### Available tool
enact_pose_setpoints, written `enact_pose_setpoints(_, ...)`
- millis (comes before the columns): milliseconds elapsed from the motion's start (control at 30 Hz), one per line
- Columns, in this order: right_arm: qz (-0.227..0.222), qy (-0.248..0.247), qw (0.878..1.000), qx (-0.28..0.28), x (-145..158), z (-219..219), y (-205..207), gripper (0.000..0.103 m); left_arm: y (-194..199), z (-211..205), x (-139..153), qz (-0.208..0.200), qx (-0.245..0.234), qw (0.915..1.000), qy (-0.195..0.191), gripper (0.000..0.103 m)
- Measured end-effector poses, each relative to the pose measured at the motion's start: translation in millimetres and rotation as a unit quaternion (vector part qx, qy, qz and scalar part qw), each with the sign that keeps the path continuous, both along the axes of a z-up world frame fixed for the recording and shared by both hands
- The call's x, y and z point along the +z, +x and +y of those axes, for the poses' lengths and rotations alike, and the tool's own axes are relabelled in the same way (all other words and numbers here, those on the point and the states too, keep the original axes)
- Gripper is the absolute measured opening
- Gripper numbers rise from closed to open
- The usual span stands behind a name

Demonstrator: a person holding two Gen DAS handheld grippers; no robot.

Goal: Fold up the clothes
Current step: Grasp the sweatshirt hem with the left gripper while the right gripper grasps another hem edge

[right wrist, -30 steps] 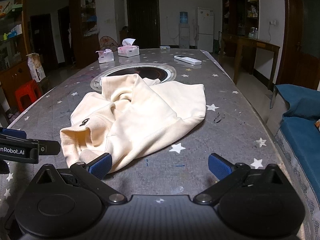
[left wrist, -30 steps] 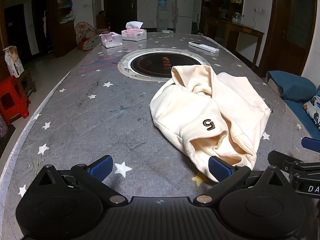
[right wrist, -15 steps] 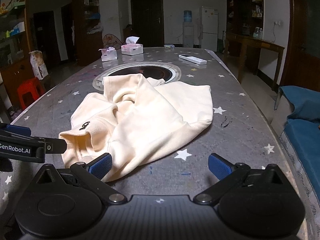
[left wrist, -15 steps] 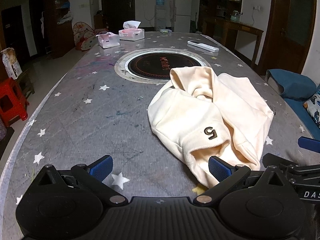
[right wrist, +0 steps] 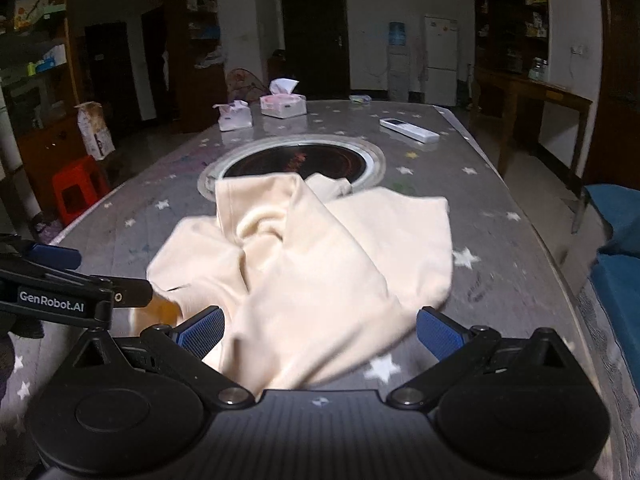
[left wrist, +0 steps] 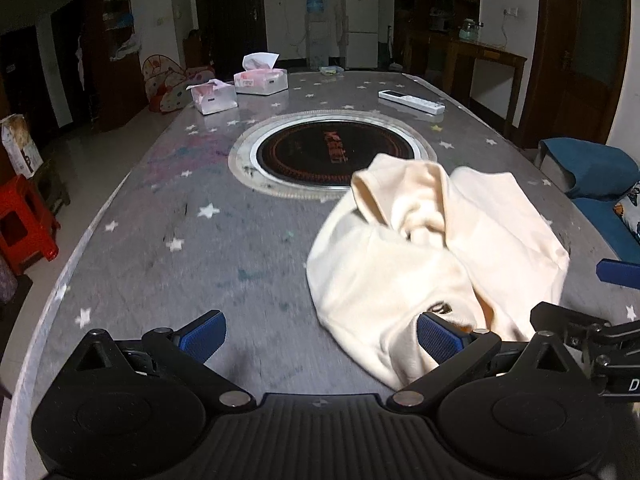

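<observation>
A grey star-printed table [left wrist: 168, 256] carries a round inset burner [left wrist: 332, 152] at its middle. Just in front of the burner, touching its rim, a crumpled cream garment [left wrist: 432, 264] lies heaped, its long axis running roughly from the near left edge toward the far right, though motion blur leaves this unsure. The left gripper [left wrist: 320, 334] is spread wide, its right pad against the cloth's near edge. The right gripper [right wrist: 320, 332] is likewise spread, straddling the near hem.

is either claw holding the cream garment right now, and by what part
Nothing is held. The left claw and right claw are both open, at the near edge of the crumpled cream garment, with no cloth pinched.
</observation>
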State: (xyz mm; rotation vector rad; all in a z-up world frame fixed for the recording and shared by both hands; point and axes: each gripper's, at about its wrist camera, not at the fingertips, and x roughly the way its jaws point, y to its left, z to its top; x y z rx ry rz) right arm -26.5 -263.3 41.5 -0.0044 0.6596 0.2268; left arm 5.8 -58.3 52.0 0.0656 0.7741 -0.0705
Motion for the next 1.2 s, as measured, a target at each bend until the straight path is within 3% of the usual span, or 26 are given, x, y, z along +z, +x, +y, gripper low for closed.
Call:
enact_pose_setpoints(233, -0.006, 0.001, 1.000, 0.020, 8.8, 1.5, 38.3, 0.098, 25.5, 5.9, 6.3, -0.007, -0.002, 0.9999, 0.015, 0.103)
enact_pose_setpoints(467, 0.023, 0.035, 0.998, 0.048, 2.4, 4.4, 98.7, 0.081, 43.3, 17.6, 10.3, -0.010, 0.003, 0.9996, 0.028, 0.103)
enact_pose_setpoints(667, 0.040, 0.031, 0.997, 0.061, -9.3, 17.1, 141.7, 0.068, 61.6, 31.6, 9.0, -0.007, 0.022, 0.9991, 0.035, 0.103)
enact_pose_setpoints(733, 0.049, 0.030, 0.996, 0.064, -13.9, 18.2, 151.6, 0.059, 69.0, 34.4, 8.3, -0.005, 0.025, 0.9992, 0.031, 0.103)
enact_pose_setpoints(833, 0.063, 0.026, 0.995, 0.067, -20.7, 19.6, 166.0, 0.034, 82.0, 36.8, 6.4, -0.004, 0.028, 0.9993, 0.025, 0.103)
enact_pose_setpoints(900, 0.064, 0.030, 0.995, 0.068, -20.9, 16.6, 166.3, 0.016, 90.1, 34.9, 3.8, -0.004, 0.027, 0.9994, 0.023, 0.103)
enact_pose_setpoints(967, 0.047, 0.038, 0.996, 0.065, -17.8, 8.1, 158.6, 0.009, 98.3, 32.5, -0.2, -0.004, 0.022, 0.9995, 0.021, 0.103)
enact_pose_setpoints(1200, -0.011, 0.023, 1.000, 0.012, 7.7, -36.6, 108.2, 0.002, 126.4, 15.2, -14.6, -0.004, -0.007, 0.9998, 0.020, 0.102)
